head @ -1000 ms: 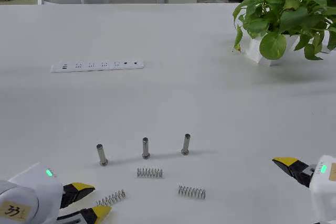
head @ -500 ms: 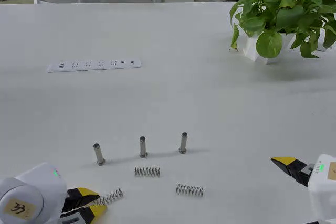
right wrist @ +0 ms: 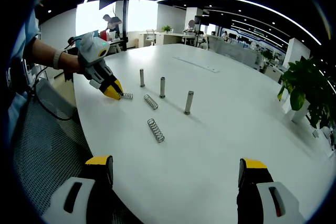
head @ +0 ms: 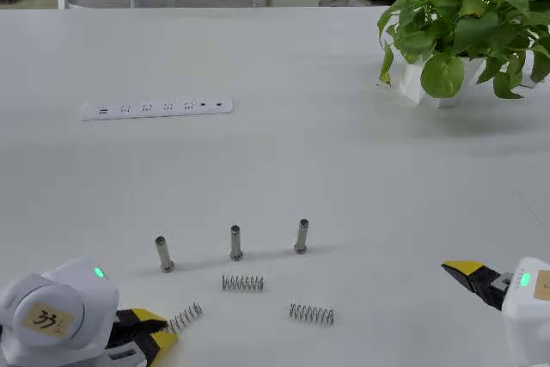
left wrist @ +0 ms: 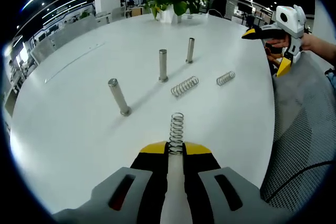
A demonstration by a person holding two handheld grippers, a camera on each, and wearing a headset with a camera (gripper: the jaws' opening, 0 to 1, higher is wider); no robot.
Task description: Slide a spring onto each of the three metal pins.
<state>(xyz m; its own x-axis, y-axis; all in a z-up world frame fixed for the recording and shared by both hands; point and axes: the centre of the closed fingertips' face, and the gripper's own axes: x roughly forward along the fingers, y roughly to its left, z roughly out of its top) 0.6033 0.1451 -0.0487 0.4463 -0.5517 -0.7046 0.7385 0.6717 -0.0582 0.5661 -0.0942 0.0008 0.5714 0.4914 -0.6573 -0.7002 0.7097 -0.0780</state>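
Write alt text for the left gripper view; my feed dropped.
The left gripper has its jaws closed on the near end of a spring on the white table. Beyond it stand three upright metal pins, with two more springs lying loose beside them.

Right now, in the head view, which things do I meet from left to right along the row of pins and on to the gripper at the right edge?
left pin → middle pin → right pin → right gripper. The springs overlap the pins sideways, so they are left out.
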